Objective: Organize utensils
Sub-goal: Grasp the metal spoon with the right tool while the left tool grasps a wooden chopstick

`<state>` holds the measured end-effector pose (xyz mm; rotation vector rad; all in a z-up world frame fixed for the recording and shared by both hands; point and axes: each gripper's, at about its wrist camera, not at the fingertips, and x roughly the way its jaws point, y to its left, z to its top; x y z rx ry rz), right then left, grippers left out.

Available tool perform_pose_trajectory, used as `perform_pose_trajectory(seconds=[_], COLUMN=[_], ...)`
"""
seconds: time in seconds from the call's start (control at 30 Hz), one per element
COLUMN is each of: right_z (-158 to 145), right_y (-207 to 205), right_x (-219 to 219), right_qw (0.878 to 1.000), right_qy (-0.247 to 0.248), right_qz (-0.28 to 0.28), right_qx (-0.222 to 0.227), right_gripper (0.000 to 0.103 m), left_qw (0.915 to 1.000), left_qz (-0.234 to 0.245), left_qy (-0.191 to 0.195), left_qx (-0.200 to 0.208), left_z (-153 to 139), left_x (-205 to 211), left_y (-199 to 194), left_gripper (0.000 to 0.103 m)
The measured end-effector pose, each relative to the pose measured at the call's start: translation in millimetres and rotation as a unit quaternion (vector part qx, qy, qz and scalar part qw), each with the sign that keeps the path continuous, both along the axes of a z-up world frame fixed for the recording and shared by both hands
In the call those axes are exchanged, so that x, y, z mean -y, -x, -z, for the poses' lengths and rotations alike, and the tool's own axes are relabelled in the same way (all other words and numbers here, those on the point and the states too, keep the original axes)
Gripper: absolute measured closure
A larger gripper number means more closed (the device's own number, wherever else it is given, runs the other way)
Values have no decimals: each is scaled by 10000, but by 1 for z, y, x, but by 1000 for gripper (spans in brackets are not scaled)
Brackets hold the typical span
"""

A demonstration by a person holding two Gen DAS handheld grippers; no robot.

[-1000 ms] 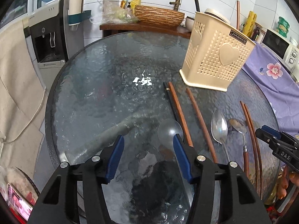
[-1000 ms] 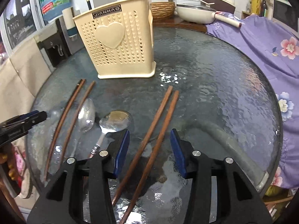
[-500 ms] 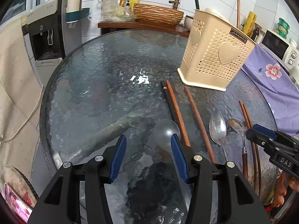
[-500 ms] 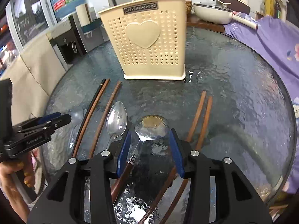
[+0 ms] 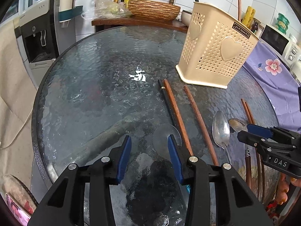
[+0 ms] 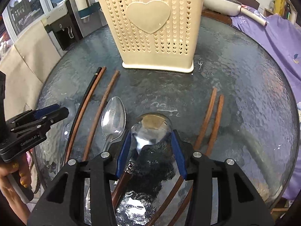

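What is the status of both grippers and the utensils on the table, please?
Left gripper closing over clear spoon, no grip. Right gripper open, astride wood-handled spoon. Holder unobstructed.

Round table of dark rippled glass [image 5: 90, 86]. Standing at its far side: cream perforated plastic utensil holder with raised hearts [image 6: 156, 30]. Lying in front of it, left to right: clear plastic spoon [image 5: 161, 137], black chopstick [image 6: 88, 92] touching a brown wooden chopstick [image 6: 82, 109], another brown chopstick [image 6: 105, 98], plain steel spoon [image 6: 113, 118], wooden-handled steel spoon [image 6: 150, 128], pair of brown chopsticks [image 6: 212, 116].
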<state>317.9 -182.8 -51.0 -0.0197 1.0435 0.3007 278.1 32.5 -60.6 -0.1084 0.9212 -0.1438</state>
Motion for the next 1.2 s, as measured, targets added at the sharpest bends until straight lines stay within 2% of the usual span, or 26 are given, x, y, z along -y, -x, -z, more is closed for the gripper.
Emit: perform_pose_trajectory(seconds=[0.1,0.13,0.57,0.7,0.8,1.1,1.2], right_z=[4,4,5,5,6,6,6], right_y=[-3,-3,-8,-11,-10,-10,-11], right_x=[-2,-3,-11,-13,-17,-18,-15], right_qw=[9999,9999,9995,9993,9986,9987,9994], right_qy=[100,122,301,359,524,498,357], right_qz=[-3,-12,-66,-70,-87,-83,-25], right_qx=[-96,-92,-64,-86,-24,17,17], right_gripper=[49,49,49,49,53,56,56], left_qw=[10000,9999,9995,9990,9991,9991,9991], left_qz=[76,100,303,388,391,383,392], left_qy=[-49,-73,-111,-194,-182,-178,-149], left_qx=[-9,-7,-60,-59,-61,-11,22], left_z=[0,0,1,1,1,-1,-4], left_x=[4,4,12,15,15,16,16], left_y=[-2,-1,-10,-12,-13,-12,-11], left_gripper=[69,71,84,85,88,97,99])
